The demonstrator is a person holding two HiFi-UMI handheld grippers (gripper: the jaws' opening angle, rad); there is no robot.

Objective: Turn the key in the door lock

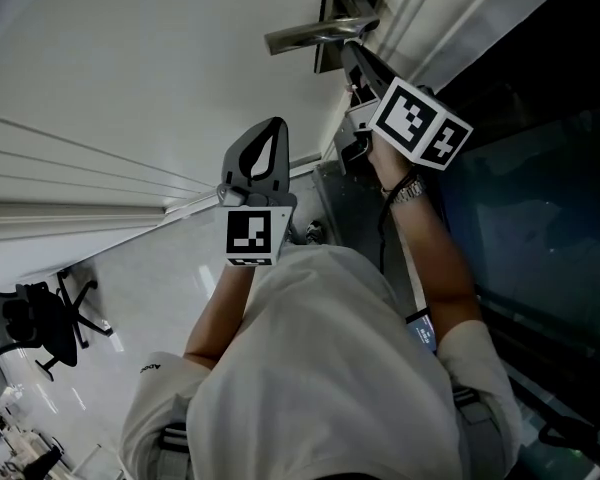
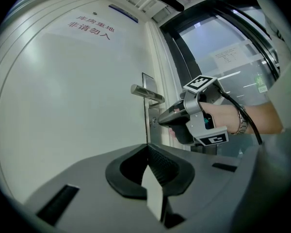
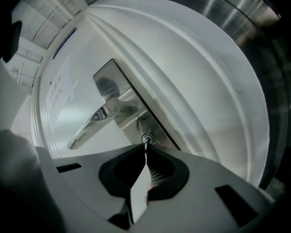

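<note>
Grey matte plastic right gripper [image 3: 145, 153]: jaws nearly closed, ribbed black pads [image 3: 157, 176] pinching small silver key [image 3: 145, 146] edge-on. Key sits in round lock cylinder [image 3: 146, 139] on brushed steel plate [image 3: 114, 84], just below polished lever handle [image 3: 94, 125]; smooth white door [image 3: 72, 96]. Left gripper [image 2: 147, 148]: jaws together, empty, held apart from door.

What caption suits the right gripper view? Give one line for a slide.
Right tongs shut on the key in the lock cylinder, below the lever handle of a white door.
</note>
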